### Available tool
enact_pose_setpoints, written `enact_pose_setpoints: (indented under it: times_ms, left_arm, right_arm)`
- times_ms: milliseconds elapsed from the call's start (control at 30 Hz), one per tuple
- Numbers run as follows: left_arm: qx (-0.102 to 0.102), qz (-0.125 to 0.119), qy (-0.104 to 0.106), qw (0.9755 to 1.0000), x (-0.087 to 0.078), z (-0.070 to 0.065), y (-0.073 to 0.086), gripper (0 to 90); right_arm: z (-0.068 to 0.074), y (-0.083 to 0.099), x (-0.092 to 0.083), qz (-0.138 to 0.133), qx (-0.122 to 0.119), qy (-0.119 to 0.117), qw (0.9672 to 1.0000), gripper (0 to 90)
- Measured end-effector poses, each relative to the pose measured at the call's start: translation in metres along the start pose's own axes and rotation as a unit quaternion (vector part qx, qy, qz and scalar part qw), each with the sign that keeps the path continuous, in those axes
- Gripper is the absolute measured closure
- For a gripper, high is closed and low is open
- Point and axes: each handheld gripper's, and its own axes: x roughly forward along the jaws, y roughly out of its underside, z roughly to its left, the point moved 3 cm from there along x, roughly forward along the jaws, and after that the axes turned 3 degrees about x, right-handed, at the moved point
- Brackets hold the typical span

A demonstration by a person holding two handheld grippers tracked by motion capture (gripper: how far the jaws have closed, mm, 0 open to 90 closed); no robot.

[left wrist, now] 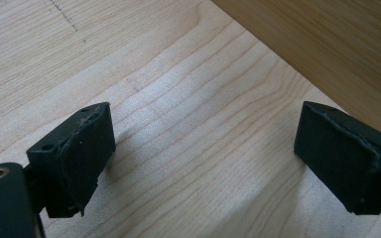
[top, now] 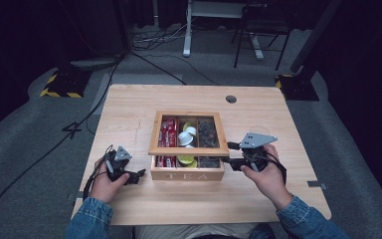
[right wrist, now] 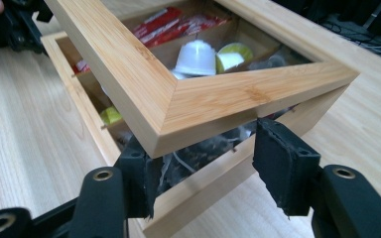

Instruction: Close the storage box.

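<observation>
Tea box [top: 187, 169] mid-bench [top: 129, 209], lid [right wrist: 178, 106] half raised over the right gripper [right wrist: 203, 163], jaws apart astride its corner; closing or opening unfinished, my left gripper [left wrist: 203, 153] idle, jaws apart.

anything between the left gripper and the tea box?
Nothing: between the left gripper and the tea box lies bare table. The left gripper view shows plain wood between its open jaws, up to the box's wall.
</observation>
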Motion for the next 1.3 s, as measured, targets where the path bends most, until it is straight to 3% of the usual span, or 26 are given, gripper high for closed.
enact_pose_setpoints:
  times_ms: [100,133,467,533,833,1167,1300]
  left_arm:
    - [-0.001,0.0,0.0,1.0,0.0,0.0,0.0,9.4]
    - [0.0,0.001,0.0,1.0,0.0,0.0,0.0,9.4]
    - [0.001,0.0,0.0,1.0,0.0,0.0,0.0,9.4]
    - [0.0,0.0,0.0,1.0,0.0,0.0,0.0,9.4]
    - [0.0,0.0,0.0,1.0,0.0,0.0,0.0,9.4]
    - [-0.001,-0.001,-0.003,1.0,0.0,0.0,0.0,9.5]
    - [-0.001,0.0,-0.002,1.0,0.0,0.0,0.0,9.5]
  right_arm:
    - [0.002,0.004,0.002,0.005,-0.006,0.002,1.0,47.3]
    - [0.004,0.007,0.004,0.008,-0.002,-0.011,0.9999,50.7]
    - [0.007,0.015,0.008,0.024,-0.003,-0.01,0.9997,48.9]
    - [0.008,0.016,0.01,0.035,-0.017,0.005,0.9992,45.7]
    - [0.009,0.019,0.012,0.048,-0.026,0.025,0.9982,40.4]
    - [0.007,0.02,0.013,0.052,-0.023,0.034,0.9978,31.5]
    - [0.008,0.021,0.013,0.055,-0.017,0.021,0.9982,25.6]
